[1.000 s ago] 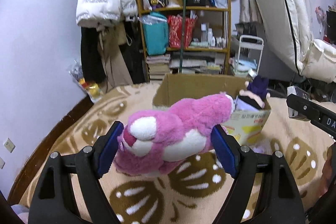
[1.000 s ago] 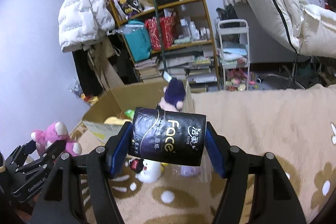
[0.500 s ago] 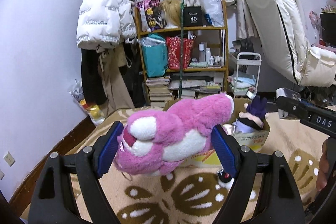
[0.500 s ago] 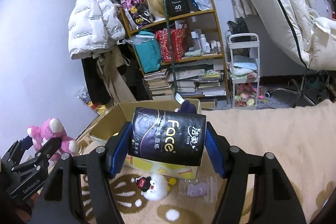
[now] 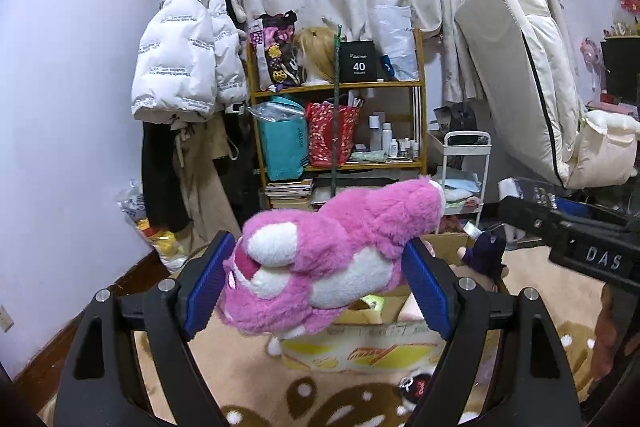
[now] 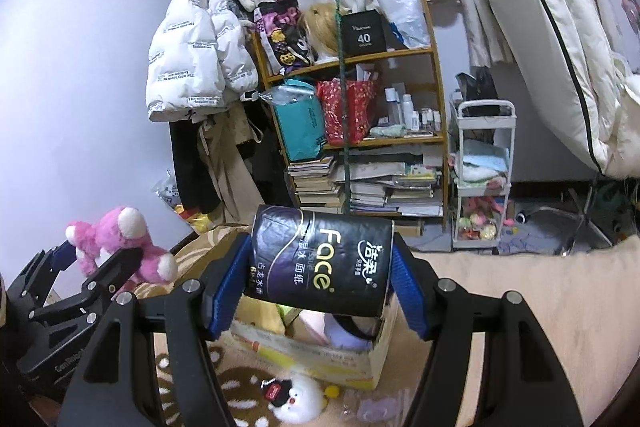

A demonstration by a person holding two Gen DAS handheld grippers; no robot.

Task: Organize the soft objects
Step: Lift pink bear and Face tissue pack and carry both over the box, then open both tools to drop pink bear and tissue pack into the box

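Left wrist view: pink plush bear (image 5: pixel 336 255) pinched sideways between the blue fingers (image 5: pixel 208 283) of the left gripper (image 5: pixel 318 285), filling the middle of the frame. Compared with a second ago, lifted clear of the patterned blanket (image 5: pixel 248 391); cardboard box (image 5: pixel 384 343) now sunk to lower centre, partly hidden behind the bear, shelf and curtains risen into view. Right gripper at the right edge.

Right wrist view: dark tissue pack (image 6: pixel 320 263) clamped between the fingers of the right gripper (image 6: pixel 316 291), centre frame, grip unchanged. Box also dropped to lower centre, directly under the pack, purple and yellow soft things inside; white plush (image 6: pixel 298 401) on the blanket in front.

Likely meaning: both items raised and carried over the box, ready for lowering and release.
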